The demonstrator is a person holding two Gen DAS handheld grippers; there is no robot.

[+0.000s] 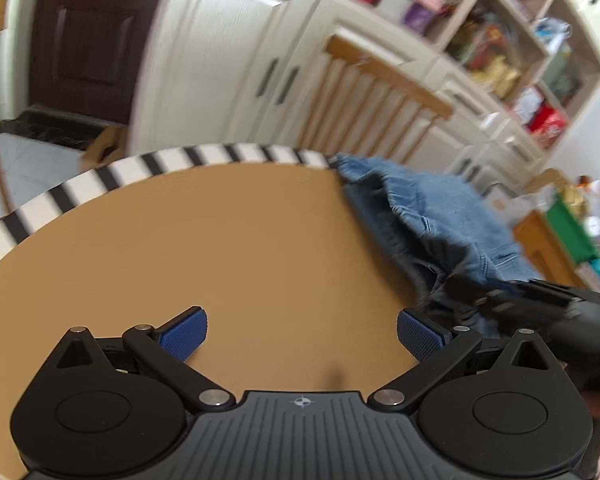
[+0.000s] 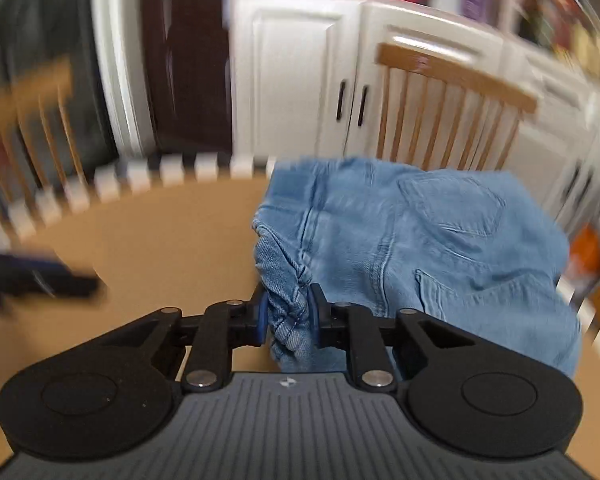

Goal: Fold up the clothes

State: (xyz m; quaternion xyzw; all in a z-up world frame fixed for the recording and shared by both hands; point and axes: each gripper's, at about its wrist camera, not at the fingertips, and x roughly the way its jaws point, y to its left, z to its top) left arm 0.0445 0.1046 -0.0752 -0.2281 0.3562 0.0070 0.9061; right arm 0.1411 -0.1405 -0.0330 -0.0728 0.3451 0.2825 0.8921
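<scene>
A pair of light blue jeans (image 2: pixel 420 240) lies bunched on the right part of a round tan table (image 2: pixel 160 240), back pocket up. My right gripper (image 2: pixel 287 314) is shut on a gathered fold of the denim at its near left edge. In the left wrist view the jeans (image 1: pixel 432 216) lie at the right, and my right gripper (image 1: pixel 540 300) shows there as a dark blurred shape at the cloth. My left gripper (image 1: pixel 302 334) is open and empty above bare table (image 1: pixel 220 248), left of the jeans. It also shows blurred in the right wrist view (image 2: pixel 52 276).
The table has a black-and-white striped rim (image 1: pixel 160 164). A wooden chair (image 1: pixel 376 100) stands behind the table, another (image 2: pixel 32 128) at the left. White cupboards (image 1: pixel 228 60) and cluttered shelves (image 1: pixel 512 52) lie beyond. A crate with bags (image 1: pixel 568 220) is at the right.
</scene>
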